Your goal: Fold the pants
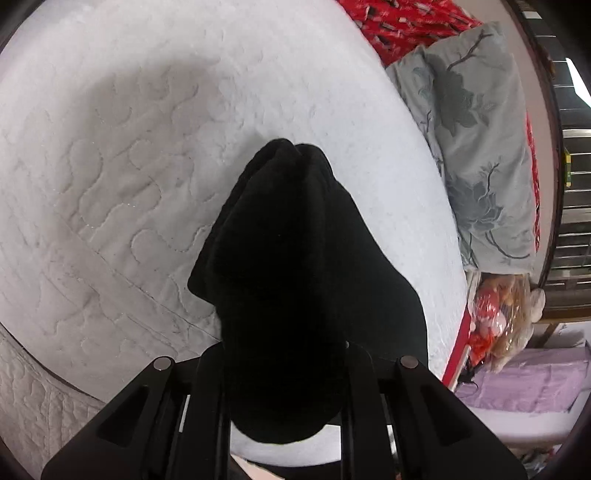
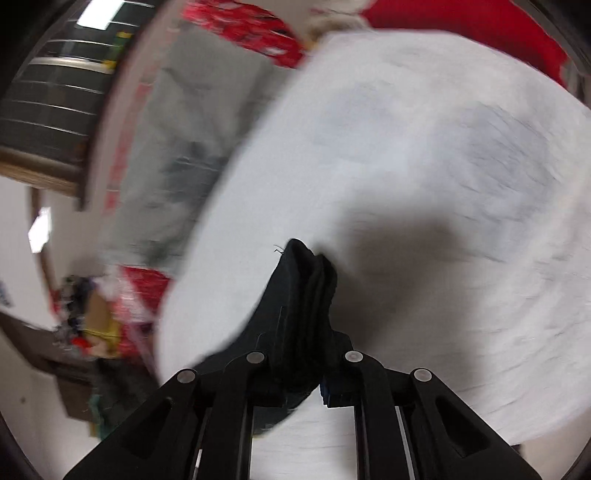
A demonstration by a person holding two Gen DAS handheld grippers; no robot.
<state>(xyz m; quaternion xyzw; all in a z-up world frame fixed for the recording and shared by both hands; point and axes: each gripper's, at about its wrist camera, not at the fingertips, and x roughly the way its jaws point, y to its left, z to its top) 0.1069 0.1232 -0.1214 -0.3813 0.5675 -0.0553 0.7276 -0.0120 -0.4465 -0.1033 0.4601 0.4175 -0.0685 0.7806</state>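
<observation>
Nearest the lens in the left wrist view, the left tool (image 1: pixel 286 369) is clamped on a thick bunch of the black pants (image 1: pixel 291 266), which rise from its jaws and drape forward over the bed. In the right wrist view the right tool (image 2: pixel 304 365) likewise pinches a narrower, layered edge of the same pants (image 2: pixel 303 295), its jaws nearly together on the cloth; this view is smeared with motion blur.

Both tools have a hold on the garment and it hangs lifted off the bed, so the step in hand looks like carrying a gripped edge across to make a fold. The next move calls for keeping both grips level and the cloth taut between them, laying the held edge squarely onto the rest of the pants, and only then letting go.

Beyond the pants lies the white quilted mattress (image 1: pixel 122 177), bare and stitched in curling patterns. Farther off, at its edge, sits a grey-green floral pillow (image 1: pixel 476 155), with red patterned bedding (image 1: pixel 402 22) behind it. Past the bed are a crinkled plastic bag (image 1: pixel 498 317), lilac fabric (image 1: pixel 524 384) and a slatted window (image 2: pixel 51 107).
</observation>
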